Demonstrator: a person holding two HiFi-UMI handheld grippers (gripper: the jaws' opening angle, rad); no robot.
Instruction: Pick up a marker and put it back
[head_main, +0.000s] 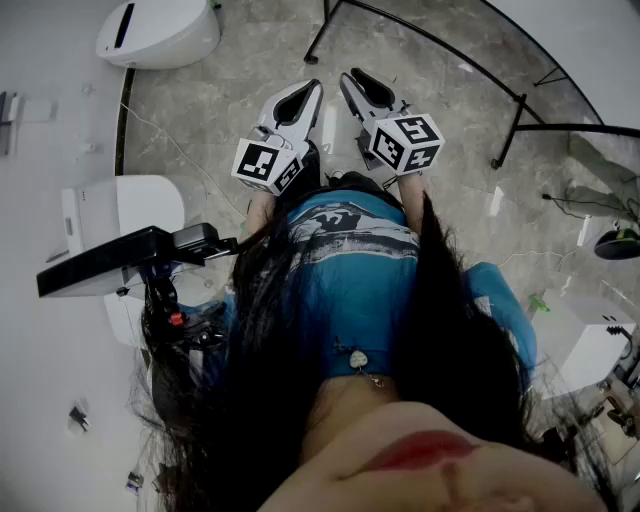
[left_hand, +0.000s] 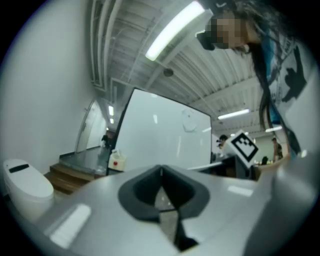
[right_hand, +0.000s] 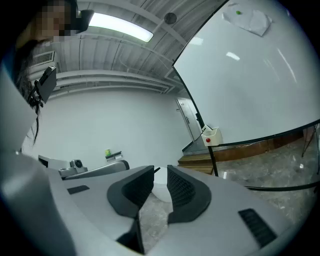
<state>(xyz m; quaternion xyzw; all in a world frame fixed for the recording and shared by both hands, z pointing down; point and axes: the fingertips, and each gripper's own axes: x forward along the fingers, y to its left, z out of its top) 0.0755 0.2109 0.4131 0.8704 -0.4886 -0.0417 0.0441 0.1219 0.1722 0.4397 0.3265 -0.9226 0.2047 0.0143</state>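
No marker shows in any view. In the head view both grippers hang in front of the person's blue shirt, pointing down at the marble floor (head_main: 220, 120). My left gripper (head_main: 303, 92) (left_hand: 161, 172) has its dark pads meeting at the tips, with nothing between them. My right gripper (head_main: 358, 82) (right_hand: 160, 172) keeps a narrow gap between its ribbed pads and holds nothing; floor shows through the gap. A large whiteboard (left_hand: 165, 135) (right_hand: 250, 75) stands ahead in both gripper views.
The whiteboard's black stand legs (head_main: 520, 100) cross the floor at upper right. A white rounded unit (head_main: 160, 30) (left_hand: 25, 182) sits at far left. A black screen on a stand (head_main: 120, 260) is by my left side. A small white box with a red dot (right_hand: 210, 136) hangs near the steps.
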